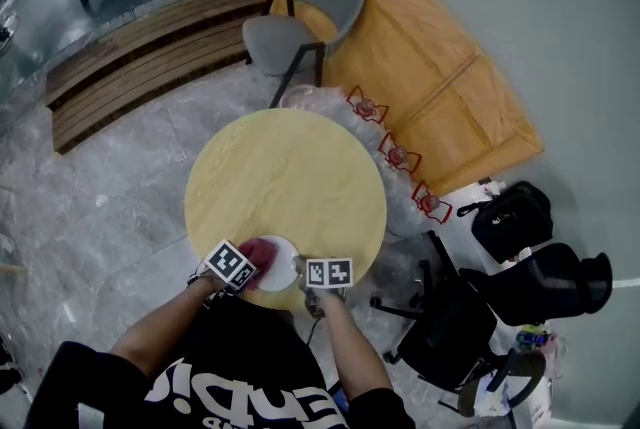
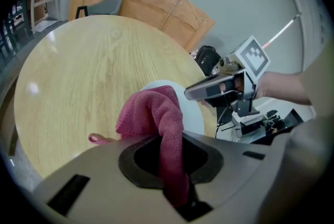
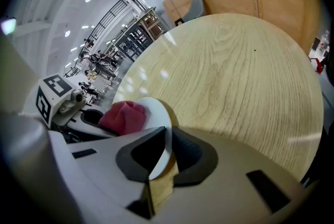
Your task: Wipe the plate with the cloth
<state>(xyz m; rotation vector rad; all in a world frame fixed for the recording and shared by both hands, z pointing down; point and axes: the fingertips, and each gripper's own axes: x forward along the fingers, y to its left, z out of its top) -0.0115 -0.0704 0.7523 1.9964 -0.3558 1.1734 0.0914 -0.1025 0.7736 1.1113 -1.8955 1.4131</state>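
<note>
Clamping a fold of the pink cloth (image 2: 156, 113) tight in the left hand-held gripper (image 2: 168, 160), with the wad pressed onto the left part of the white plate (image 3: 154, 113). Pinching the plate's near rim in the right hand-held gripper (image 3: 159, 157), clenched on it, right at the near edge of the round worktop (image 1: 285, 167), grey chair (image 1: 300, 27) beyond. Likely trouble: popping the rim out of that thin pinch with a hard sideways swipe and shoving the plate off the edge, or dragging the cloth free of the jaws.
</note>
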